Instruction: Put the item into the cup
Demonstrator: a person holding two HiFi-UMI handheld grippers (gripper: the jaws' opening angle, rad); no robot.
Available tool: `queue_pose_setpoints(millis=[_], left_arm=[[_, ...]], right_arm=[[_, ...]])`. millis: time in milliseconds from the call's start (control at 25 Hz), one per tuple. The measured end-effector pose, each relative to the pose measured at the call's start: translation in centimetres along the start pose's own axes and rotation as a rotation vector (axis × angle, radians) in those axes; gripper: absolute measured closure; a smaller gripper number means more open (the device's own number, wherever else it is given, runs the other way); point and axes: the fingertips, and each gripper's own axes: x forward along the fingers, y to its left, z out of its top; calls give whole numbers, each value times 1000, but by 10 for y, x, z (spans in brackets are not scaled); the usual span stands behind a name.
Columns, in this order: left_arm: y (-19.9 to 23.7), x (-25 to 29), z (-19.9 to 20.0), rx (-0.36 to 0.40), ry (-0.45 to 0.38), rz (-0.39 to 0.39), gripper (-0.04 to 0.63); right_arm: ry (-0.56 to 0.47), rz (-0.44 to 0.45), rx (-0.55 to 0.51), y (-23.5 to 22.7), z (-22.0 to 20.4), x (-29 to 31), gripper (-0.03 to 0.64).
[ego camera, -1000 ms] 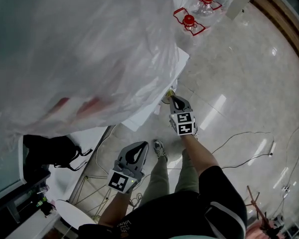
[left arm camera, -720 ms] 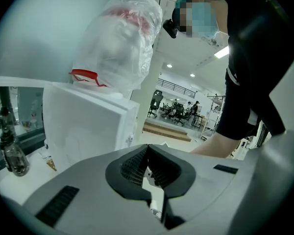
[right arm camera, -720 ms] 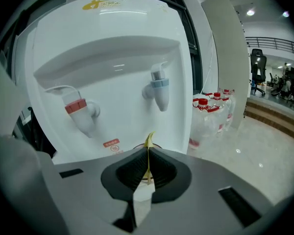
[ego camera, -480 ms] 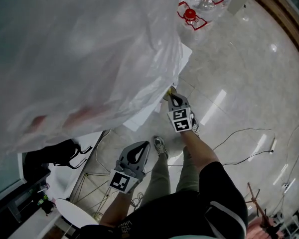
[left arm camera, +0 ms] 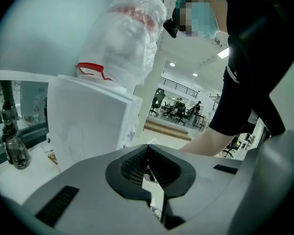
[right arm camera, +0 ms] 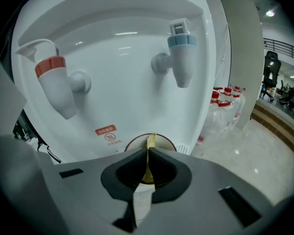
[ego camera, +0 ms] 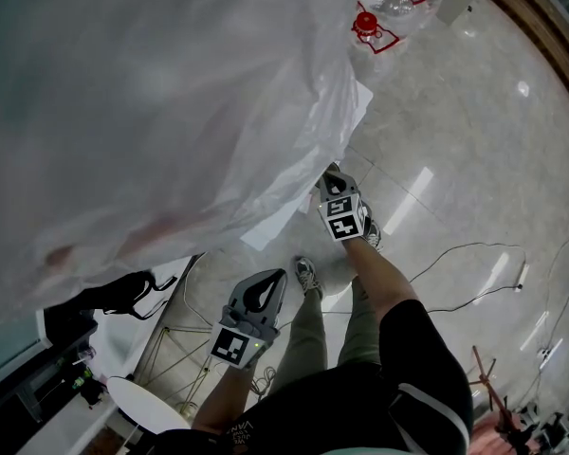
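Note:
In the right gripper view my right gripper (right arm camera: 148,150) is shut on a thin yellow item (right arm camera: 147,168), held edge-on. Just past the jaw tips stands a cup (right arm camera: 136,142) with a brown rim, on the ledge of a white water dispenser (right arm camera: 122,102). The item's top edge is over the cup's mouth. In the head view the right gripper (ego camera: 334,180) reaches under the dispenser's plastic cover (ego camera: 152,102), which hides the cup. My left gripper (ego camera: 266,286) hangs low beside the person's legs, shut and holding nothing (left arm camera: 148,145).
A red tap (right arm camera: 56,84) and a blue tap (right arm camera: 180,53) stick out above the cup. Several red-capped water bottles (ego camera: 367,22) stand on the tiled floor to the right. A cable (ego camera: 455,254) runs across the floor. A small bottle (left arm camera: 12,141) stands left of the dispenser.
My right gripper has moved forward with the yellow item, closer in under the plastic cover. The left gripper has stayed where it was.

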Motion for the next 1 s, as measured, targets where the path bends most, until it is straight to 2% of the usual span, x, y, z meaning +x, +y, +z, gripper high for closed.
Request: queue_pose_setpoints(millis=[560, 1000], left_arm=[[-6, 2, 8, 37, -12, -12, 575], [-29, 2, 39, 88, -79, -60, 575]], right_arm=[[-100, 27, 90, 0, 14, -20, 569], [-217, 18, 140, 7, 46, -107, 569]])
